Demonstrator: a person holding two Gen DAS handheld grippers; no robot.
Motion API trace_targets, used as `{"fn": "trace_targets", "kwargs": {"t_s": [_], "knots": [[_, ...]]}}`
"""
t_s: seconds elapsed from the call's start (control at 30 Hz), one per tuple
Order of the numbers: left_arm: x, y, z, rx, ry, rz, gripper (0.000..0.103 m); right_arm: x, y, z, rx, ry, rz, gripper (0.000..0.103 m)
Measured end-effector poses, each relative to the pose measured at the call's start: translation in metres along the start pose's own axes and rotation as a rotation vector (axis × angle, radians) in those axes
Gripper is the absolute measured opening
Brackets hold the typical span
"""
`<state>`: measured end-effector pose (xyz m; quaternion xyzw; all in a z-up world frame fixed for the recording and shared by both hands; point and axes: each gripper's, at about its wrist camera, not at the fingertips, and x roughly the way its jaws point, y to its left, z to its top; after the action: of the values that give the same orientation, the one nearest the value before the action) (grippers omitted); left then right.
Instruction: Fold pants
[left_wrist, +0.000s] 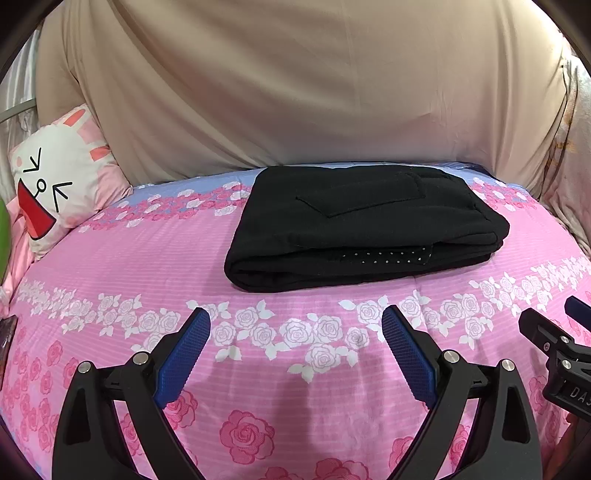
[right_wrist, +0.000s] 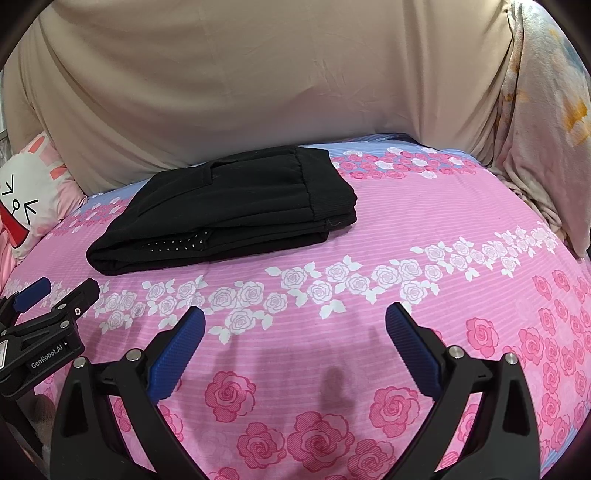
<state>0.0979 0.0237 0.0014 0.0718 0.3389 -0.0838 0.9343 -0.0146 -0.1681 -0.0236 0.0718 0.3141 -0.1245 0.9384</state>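
Black fabric, folded into a thick rectangular bundle, is what the pants (left_wrist: 364, 225) (right_wrist: 229, 210) have been reduced to; they are seen lying flat on the bed (left_wrist: 280, 373) (right_wrist: 369, 236), toward its far side. A patch pocket is shown on the top layer, the ribbed waistband is turned to the right end, and a strip of white-dotted lining is exposed along the near edge of the bundle.

Nearer the camera than the pants, the left tongs (left_wrist: 295, 328) are held with the blue pads spread wide and nothing gripped between them. The right tongs (right_wrist: 295, 325) are likewise held wide open and empty, also on the near side of the pants. Each tool is caught at the edge of the other's view (left_wrist: 569, 347) (right_wrist: 48, 314), neither touching the pants.

Under the pants, a pink sheet printed with white and pink roses is spread, with a blue band at its far edge. To the left of the pants, a cartoon rabbit pillow (left_wrist: 62, 184) (right_wrist: 26, 206) is propped. Behind the pants, a beige cloth (left_wrist: 295, 85) (right_wrist: 258, 81) is draped, and a pale patterned blanket (right_wrist: 546, 118) is bunched to the right.
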Motion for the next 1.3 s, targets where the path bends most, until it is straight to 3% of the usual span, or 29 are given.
{"fn": "trace_targets", "kwargs": {"t_s": [0.9,1.13,1.3], "knots": [[0.000,-0.002,-0.001,0.030,-0.001,0.020,0.092,0.000,-0.001,0.000,-0.002,0.000,0.003,0.096],[0.005,0.001,0.001,0.034,0.035,-0.076,0.092,0.000,-0.002,0.000,-0.002,0.003,0.001,0.096],[0.006,0.003,-0.002,0.009,0.029,-0.071,0.092,0.000,-0.002,-0.001,0.000,0.004,-0.001,0.096]]}}
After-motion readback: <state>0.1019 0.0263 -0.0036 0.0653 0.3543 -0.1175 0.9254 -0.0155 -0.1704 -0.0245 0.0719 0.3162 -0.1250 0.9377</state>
